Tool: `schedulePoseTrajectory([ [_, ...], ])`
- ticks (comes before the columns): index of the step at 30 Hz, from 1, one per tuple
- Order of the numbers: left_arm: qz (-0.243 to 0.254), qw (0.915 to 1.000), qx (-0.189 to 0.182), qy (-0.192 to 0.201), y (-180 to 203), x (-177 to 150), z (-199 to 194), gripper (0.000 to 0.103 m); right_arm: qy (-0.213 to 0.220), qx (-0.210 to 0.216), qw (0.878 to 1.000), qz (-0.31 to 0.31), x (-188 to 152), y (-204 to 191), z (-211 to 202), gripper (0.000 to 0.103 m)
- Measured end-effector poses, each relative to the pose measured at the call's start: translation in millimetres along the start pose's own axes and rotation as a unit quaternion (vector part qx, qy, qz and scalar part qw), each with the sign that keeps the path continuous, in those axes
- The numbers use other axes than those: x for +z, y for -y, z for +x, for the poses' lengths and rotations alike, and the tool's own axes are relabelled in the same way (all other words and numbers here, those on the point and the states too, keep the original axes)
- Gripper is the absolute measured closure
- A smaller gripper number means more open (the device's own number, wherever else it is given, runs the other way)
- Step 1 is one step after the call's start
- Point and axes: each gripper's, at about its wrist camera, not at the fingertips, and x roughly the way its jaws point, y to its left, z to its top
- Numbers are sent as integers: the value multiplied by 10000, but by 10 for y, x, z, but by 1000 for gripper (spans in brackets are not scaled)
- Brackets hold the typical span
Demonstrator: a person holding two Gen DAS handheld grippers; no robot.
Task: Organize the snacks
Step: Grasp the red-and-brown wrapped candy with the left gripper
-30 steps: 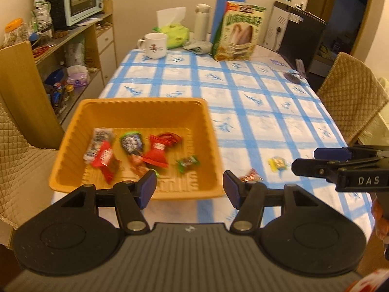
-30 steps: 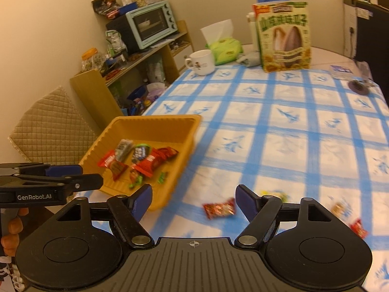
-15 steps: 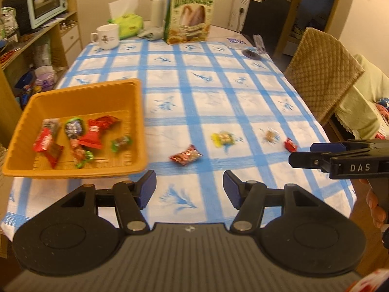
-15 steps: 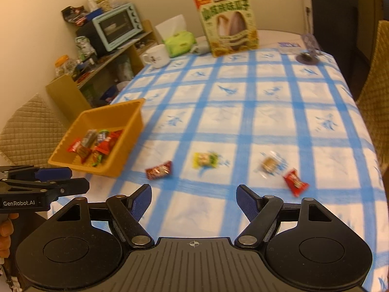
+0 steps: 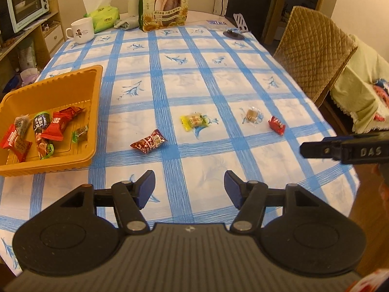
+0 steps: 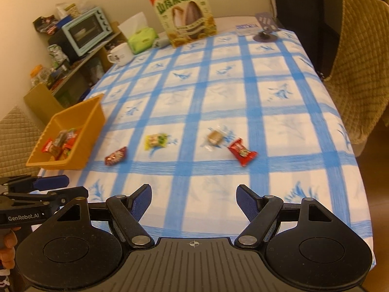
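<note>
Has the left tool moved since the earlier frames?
Yes. Left tool shifted right along the table: the orange tray, earlier straight ahead, now sits at the view's left; its jaws are opening, empty.

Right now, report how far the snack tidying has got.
Done: several wrapped snacks lie in the orange basket. In hand: nothing; the left gripper, jaws opening, and the right gripper are empty. Left on the tablecloth: dark red packet, yellow candy, brown candy, red packet.

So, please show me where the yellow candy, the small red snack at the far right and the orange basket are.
yellow candy (image 5: 193,121): left wrist view, middle of the wrapper.
small red snack (image 6: 242,152): right wrist view, middle of the packet.
orange basket (image 5: 97,92): left wrist view, right wall.
</note>
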Motion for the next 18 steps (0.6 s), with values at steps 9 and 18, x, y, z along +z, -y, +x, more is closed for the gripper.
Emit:
schedulePoseTrajectory([
  [9,13,9998,183,-26,16,-28,266,41,-64,-222,9996,156,-29,206,63,27],
  [18,530,9969,577,-60,4,174,648,46,-223,-376,9986,281,5,333,226,27],
])
